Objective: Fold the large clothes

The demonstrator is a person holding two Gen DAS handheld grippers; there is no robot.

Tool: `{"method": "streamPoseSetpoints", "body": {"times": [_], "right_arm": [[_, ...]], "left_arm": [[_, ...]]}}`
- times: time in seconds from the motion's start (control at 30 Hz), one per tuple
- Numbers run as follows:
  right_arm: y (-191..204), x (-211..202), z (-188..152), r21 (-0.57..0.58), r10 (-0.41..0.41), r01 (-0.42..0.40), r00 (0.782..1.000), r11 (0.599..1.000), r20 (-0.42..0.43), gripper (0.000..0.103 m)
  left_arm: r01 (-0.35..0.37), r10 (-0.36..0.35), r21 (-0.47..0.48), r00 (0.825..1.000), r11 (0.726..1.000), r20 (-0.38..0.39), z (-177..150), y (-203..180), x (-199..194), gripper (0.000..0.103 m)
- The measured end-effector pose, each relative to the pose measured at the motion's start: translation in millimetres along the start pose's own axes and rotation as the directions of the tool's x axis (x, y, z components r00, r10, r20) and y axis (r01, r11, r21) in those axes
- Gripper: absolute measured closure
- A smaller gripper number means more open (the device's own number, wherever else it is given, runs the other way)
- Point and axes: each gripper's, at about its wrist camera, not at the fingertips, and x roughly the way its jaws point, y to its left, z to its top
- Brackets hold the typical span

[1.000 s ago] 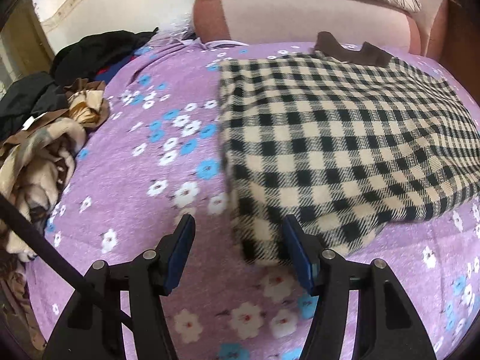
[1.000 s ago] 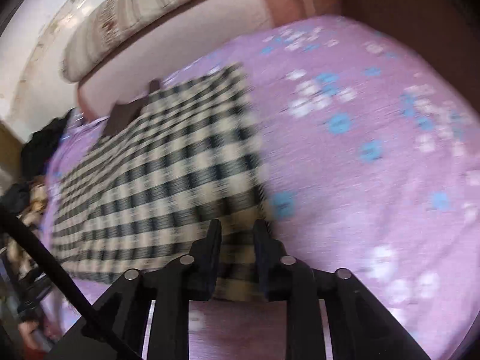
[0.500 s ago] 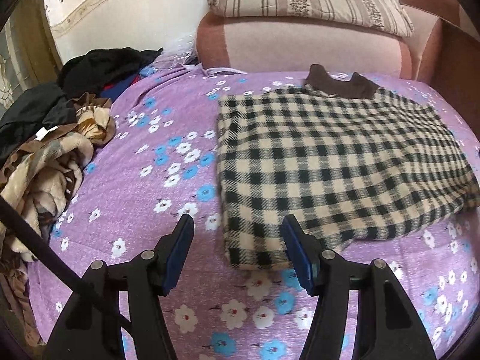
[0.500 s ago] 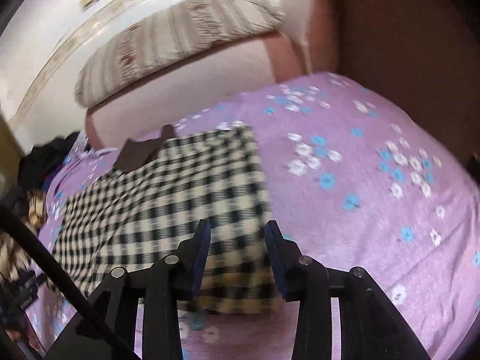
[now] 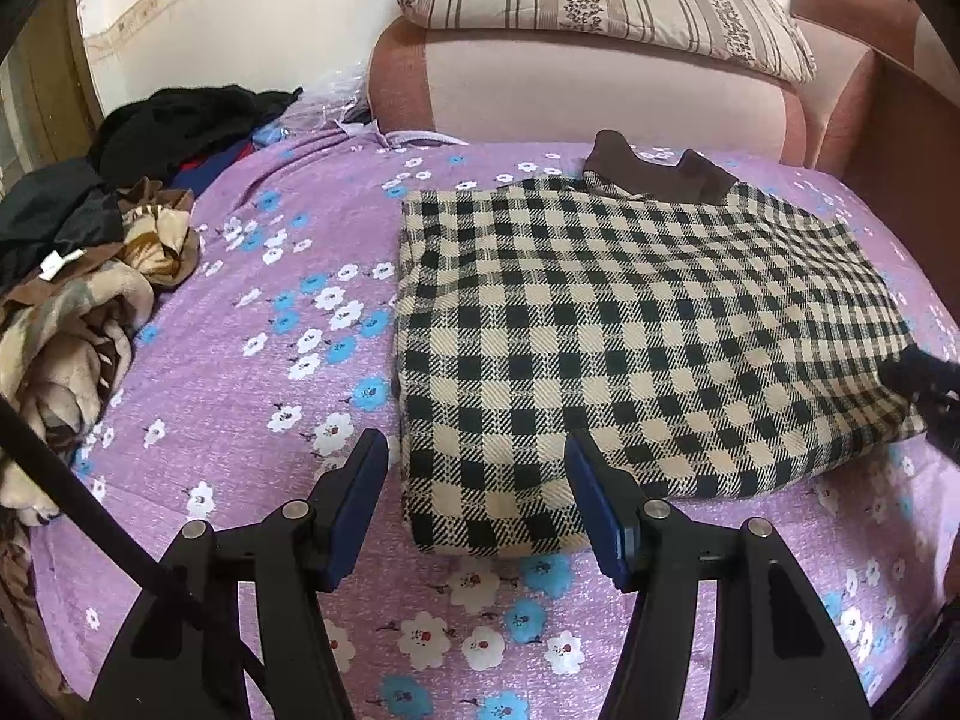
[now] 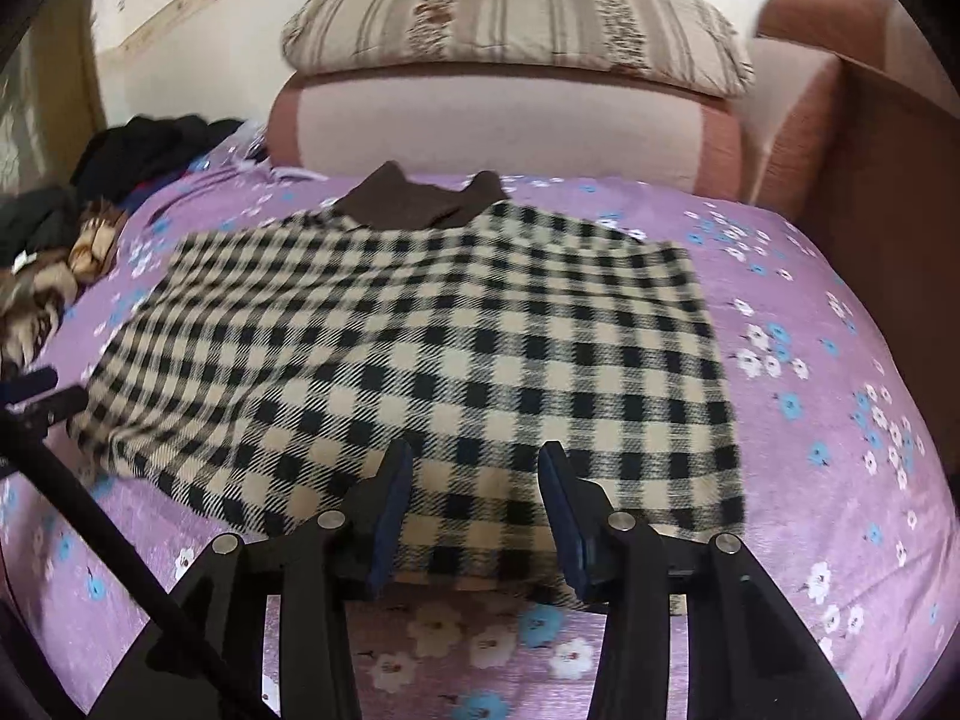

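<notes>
Both tools have backed away from the checked garment (image 5: 630, 324), and the right tool (image 6: 474, 492) has just been opening its jaws, with nothing pinched between them. On the bed (image 5: 252, 372) the garment lies flat, already folded into a neat block with its brown collar (image 5: 657, 171) at the far end. It may still want one more fold. A pile of other clothes (image 5: 78, 276) waits at the bed's edge, so lots looks left to do. The left tool (image 5: 477, 498) hangs wide and empty above the garment's near corner.
</notes>
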Motion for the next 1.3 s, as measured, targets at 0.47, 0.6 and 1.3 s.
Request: {"method": "streamPoseSetpoints", "body": {"times": [0.47, 0.6, 1.3], "right_arm": [[28, 10, -3, -0.098, 0.006, -0.007, 1.000, 0.995, -0.016, 0.051], [32, 11, -5, -0.112, 0.009, -0.011, 1.000, 0.994, -0.016, 0.051], [61, 17, -10, -0.160, 0.033, -0.037, 0.999, 0.986, -0.028, 0.049]], "left_arm": [[0.001, -0.002, -0.020, 1.000, 1.000, -0.027, -1, 5, 9, 0.043], [0.000, -0.001, -0.022, 1.000, 1.000, -0.030, 0, 5, 11, 0.043], [-0.046, 0.040, -0.091, 0.997, 0.995, -0.059, 9, 31, 31, 0.043]]}}
